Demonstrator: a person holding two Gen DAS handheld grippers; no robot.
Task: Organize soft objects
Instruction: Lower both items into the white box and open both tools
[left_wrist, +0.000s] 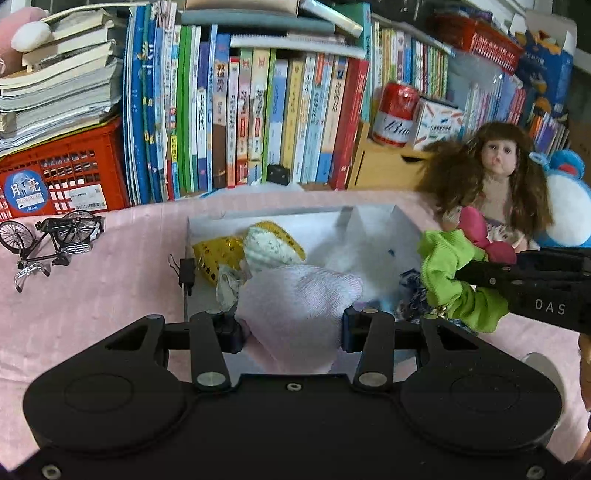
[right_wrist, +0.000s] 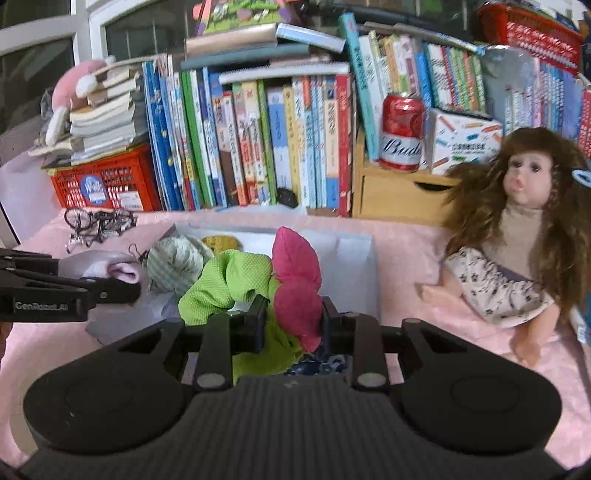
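Observation:
A white open box sits on the pink cloth and holds several soft things: a yellow sequined piece, a floral fabric bundle, something white and fluffy. My left gripper is shut on a pale pink knitted cloth above the box's near side. My right gripper is shut on a lime green scrunchie with a magenta bow, hanging over the box. The right gripper reaches in from the right in the left wrist view, while the left gripper shows at the left in the right wrist view.
A doll with long brown hair sits to the right of the box, a blue plush behind it. A miniature black bicycle stands at the left. Books, a red crate, a red can and a wooden drawer unit line the back.

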